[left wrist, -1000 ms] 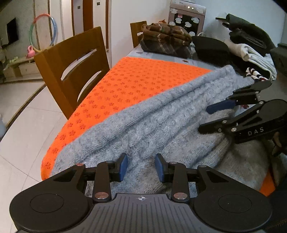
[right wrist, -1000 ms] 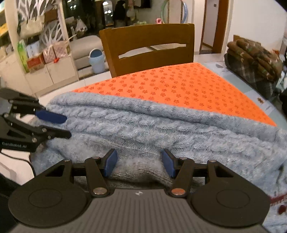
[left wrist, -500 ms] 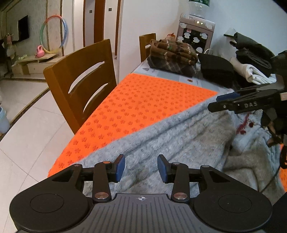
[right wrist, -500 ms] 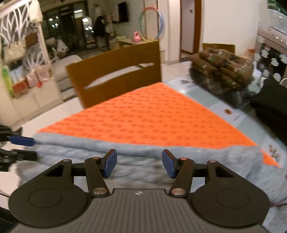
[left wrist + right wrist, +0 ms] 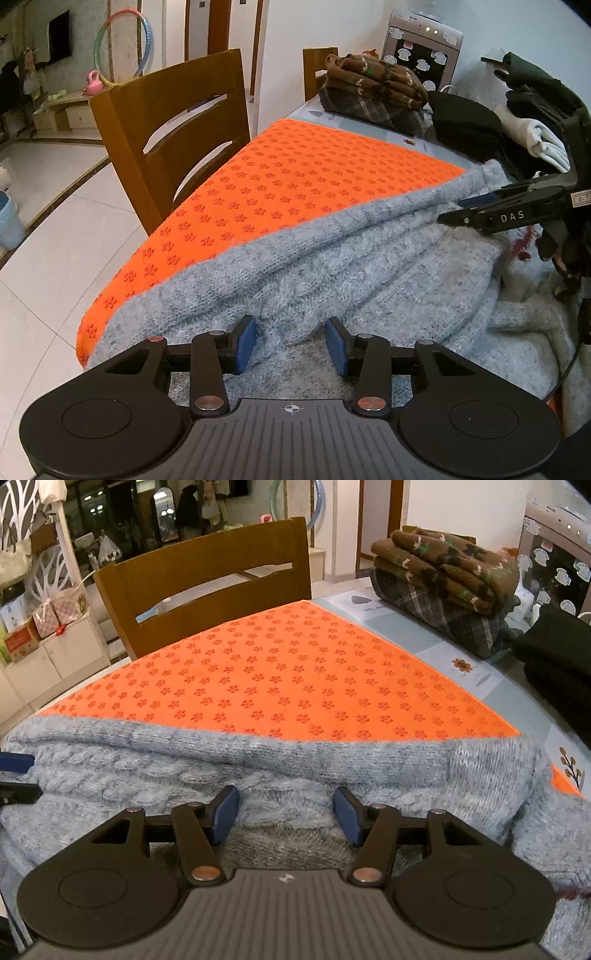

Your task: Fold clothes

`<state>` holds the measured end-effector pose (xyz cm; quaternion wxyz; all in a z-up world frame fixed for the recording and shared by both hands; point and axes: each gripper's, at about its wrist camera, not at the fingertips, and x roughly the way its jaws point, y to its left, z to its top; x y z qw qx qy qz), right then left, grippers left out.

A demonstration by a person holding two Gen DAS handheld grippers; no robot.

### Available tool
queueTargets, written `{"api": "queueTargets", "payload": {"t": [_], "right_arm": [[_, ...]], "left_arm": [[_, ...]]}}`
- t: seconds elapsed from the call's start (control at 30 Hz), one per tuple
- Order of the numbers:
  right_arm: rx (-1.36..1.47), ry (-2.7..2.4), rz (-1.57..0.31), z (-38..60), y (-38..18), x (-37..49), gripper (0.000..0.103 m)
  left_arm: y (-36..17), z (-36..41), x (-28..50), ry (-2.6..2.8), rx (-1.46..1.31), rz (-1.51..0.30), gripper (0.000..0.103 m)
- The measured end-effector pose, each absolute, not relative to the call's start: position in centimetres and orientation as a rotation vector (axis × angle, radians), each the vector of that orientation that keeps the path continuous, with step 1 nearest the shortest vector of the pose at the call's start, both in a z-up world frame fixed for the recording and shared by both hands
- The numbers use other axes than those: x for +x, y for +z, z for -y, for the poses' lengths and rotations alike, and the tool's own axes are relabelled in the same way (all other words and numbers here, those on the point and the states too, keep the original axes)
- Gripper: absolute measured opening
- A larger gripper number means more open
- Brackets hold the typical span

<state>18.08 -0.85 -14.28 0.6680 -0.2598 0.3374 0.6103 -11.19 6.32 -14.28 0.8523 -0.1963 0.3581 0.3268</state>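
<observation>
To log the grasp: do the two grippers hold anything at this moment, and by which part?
Nothing is held. The left gripper and right gripper are both open above the grey sweater; no knit is pinched between the pads.

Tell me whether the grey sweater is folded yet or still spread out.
Partly folded. The grey sweater shows one edge doubled over itself along the orange mat, but it lies loose and rumpled, not a neat bundle.

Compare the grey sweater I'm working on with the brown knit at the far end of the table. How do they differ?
The grey sweater is plain grey cable knit; the brown knit carries small light and green motifs. The grey sweater lies loosely rumpled on the orange mat; the brown knit sits neatly folded atop a plaid garment. Both are chunky knitwear.
</observation>
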Motion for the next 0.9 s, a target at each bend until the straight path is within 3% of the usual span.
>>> {"api": "queueTargets", "payload": {"t": [0.27, 0.57, 0.9], "right_arm": [[-0.520, 1.354, -0.726, 2.2, -9.7, 18.0, 0.063], [-0.366, 1.222, -0.669, 10.9, -2.5, 16.6, 0.063], [-0.350, 1.064, -0.795, 23.7, -5.9, 14.4, 0.063]], "left_arm": [[-9.7, -6.3, -11.7, 0.651, -0.399, -0.694, 0.045], [-3.7, -5.2, -11.8, 0.488, -0.236, -0.595, 0.052], [-5.4, -0.1, -12.1, 0.322, -0.166, -0.609, 0.056]]}}
